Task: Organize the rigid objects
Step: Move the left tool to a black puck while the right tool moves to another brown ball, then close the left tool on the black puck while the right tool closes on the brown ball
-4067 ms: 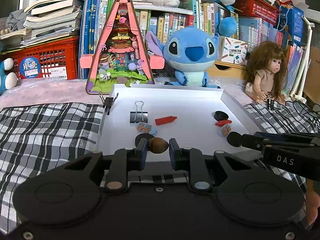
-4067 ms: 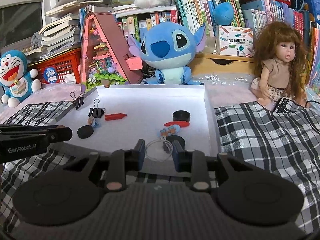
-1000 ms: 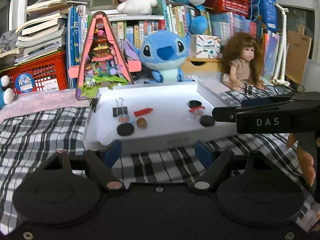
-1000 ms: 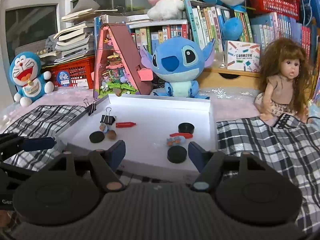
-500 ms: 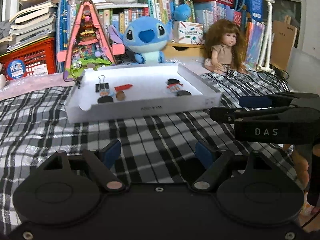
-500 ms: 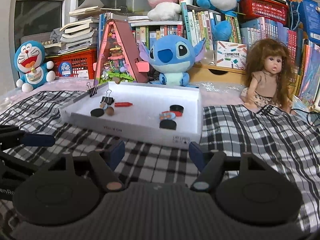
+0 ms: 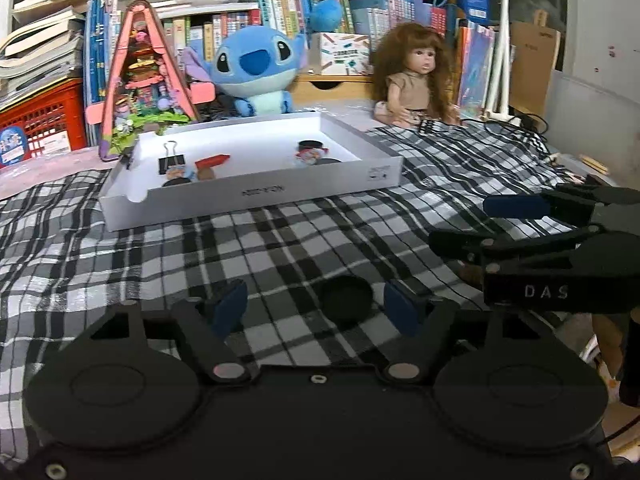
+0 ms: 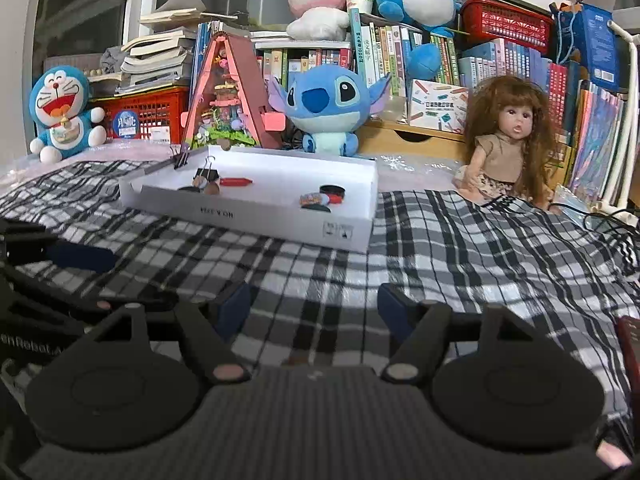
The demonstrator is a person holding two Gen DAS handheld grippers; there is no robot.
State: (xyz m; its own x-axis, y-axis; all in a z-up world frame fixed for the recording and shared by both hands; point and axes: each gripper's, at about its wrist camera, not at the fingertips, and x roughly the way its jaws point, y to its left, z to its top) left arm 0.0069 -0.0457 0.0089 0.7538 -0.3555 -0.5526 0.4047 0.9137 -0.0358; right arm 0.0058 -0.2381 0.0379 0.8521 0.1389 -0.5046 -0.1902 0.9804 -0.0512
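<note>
A: How much room is lying around the white tray (image 7: 256, 194)?

B: Plenty. The tray is sitting on the checked blanket (image 7: 280, 248), with a broad stretch of cloth lying between its near wall and both tools. Behind it, the blue plush (image 8: 328, 108) and the pink triangular toy house (image 8: 228, 96) are crowding the far rim, and the doll (image 8: 508, 144) is sitting off to the right.

A: And the tools?

B: The left gripper (image 7: 316, 308) is closing, its blue pads still spread, with a black disc (image 7: 346, 298) lying on the cloth between them, not pinched. The right gripper (image 8: 314, 312) is standing spread over bare cloth, holding nothing.

A: Where are the small things lying?

B: Inside the tray: a binder clip (image 7: 172, 162) and a red piece (image 7: 212, 160) at the left, another black disc (image 8: 332, 191) at the right.
</note>
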